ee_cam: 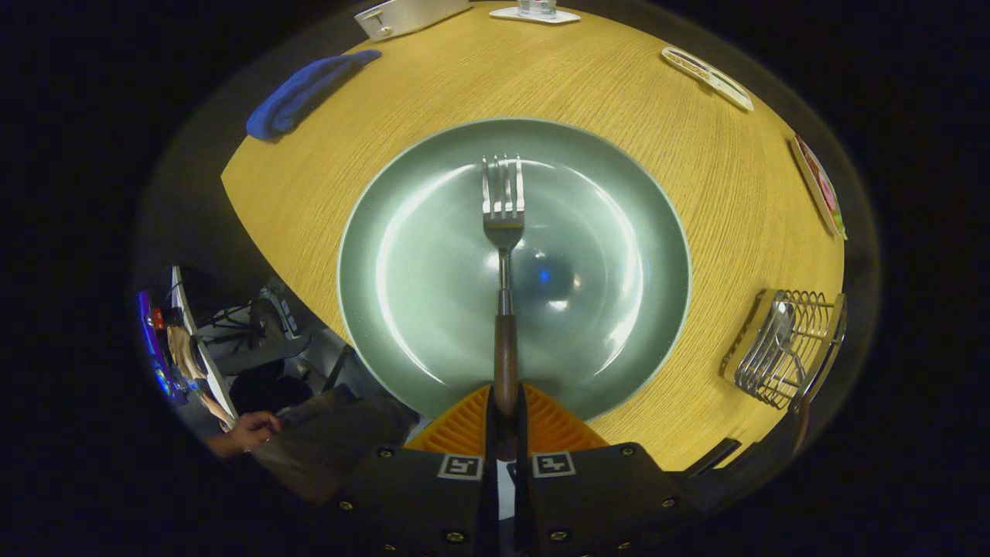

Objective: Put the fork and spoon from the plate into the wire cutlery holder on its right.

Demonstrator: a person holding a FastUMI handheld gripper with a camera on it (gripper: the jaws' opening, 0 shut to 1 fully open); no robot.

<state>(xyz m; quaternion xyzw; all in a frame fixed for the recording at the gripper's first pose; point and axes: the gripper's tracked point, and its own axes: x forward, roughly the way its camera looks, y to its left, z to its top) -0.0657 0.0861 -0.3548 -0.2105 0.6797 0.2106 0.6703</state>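
The claw is closed on the brown handle of the fork, both fingers pressing its sides. The fork's long axis runs straight ahead from the fingers, tines pointing away over the middle of the green plate — whether it touches the plate cannot be told. The plate sits on the wooden worktop just ahead of the fingers. To the right of the plate, apart from its rim, stands the wire cutlery holder, with a spoon lying inside it. Beyond the plate, at the far left, lies a blue cloth; at the far right, a small white flat object — its kind is unclear.
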